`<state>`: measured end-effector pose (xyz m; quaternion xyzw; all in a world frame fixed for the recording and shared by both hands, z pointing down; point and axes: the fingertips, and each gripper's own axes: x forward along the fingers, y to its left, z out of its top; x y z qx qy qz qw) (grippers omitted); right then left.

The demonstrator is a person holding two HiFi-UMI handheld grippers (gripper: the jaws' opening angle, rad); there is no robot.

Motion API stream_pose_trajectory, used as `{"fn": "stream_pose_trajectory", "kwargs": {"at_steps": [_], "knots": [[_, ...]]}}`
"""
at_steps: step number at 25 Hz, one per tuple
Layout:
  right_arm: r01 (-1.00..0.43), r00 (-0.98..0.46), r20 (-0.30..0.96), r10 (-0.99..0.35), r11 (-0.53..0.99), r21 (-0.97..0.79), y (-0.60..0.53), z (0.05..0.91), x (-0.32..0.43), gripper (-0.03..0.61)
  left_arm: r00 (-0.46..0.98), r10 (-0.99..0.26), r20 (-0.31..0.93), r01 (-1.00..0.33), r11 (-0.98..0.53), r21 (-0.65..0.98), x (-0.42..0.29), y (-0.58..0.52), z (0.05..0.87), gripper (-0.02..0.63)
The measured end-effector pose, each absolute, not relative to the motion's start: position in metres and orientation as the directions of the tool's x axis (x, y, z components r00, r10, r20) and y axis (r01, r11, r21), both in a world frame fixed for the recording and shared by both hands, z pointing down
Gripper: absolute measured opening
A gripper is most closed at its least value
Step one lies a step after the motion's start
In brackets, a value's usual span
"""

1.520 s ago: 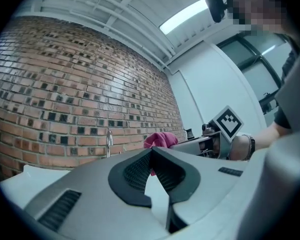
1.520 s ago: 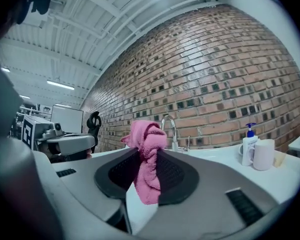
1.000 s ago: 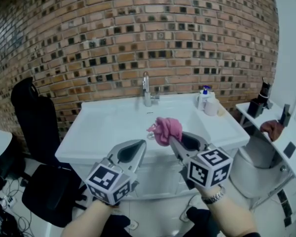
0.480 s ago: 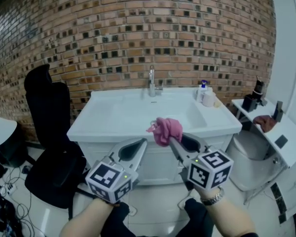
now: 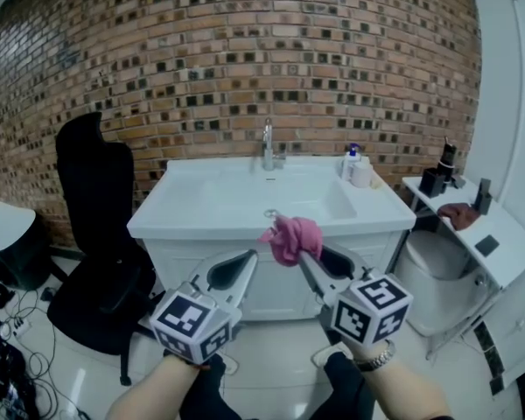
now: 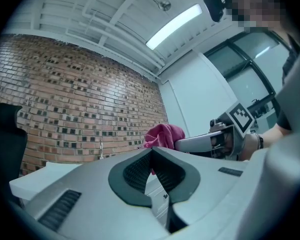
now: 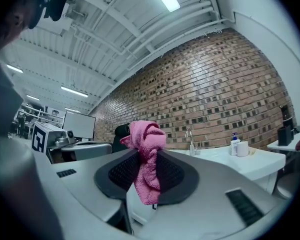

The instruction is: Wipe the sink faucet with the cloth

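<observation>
A pink cloth [image 5: 292, 236] [image 7: 146, 159] is bunched between the jaws of my right gripper [image 5: 304, 256], which is shut on it and held well in front of the white sink cabinet [image 5: 192, 226]. The chrome faucet [image 5: 268, 147] [image 7: 190, 140] stands upright at the back of the basin, against the brick wall, far from both grippers. My left gripper [image 5: 245, 265] [image 6: 152, 156] hangs beside the right one, shut with nothing between its jaws. In the left gripper view the cloth [image 6: 162, 135] shows beyond the jaws, in the right gripper [image 6: 182, 144].
A soap bottle [image 5: 353, 162] and a white roll [image 5: 362, 173] stand at the sink's back right. A black office chair [image 5: 92, 217] is left of the cabinet, with cables [image 5: 9, 357] on the floor. A white side shelf [image 5: 472, 234] with dark bottles is at the right.
Both grippers and the head have backed away from the sink. The cabinet now stands farther off and the floor in front of it shows. The cloth stays in the right gripper.
</observation>
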<state>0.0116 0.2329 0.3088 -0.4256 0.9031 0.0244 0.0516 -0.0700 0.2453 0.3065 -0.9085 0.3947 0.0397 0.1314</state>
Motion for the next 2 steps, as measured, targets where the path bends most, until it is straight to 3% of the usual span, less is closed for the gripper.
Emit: {"fn": "stream_pose_trajectory", "kwargs": {"at_steps": [2], "knots": [[-0.769, -0.635, -0.117, -0.764, 0.639, -0.002, 0.2458, 0.3093, 0.0153, 0.095, 0.684, -0.708, -0.178, -0.729, -0.652, -0.207, -0.0668, 0.2569, 0.3065, 0.003]]}}
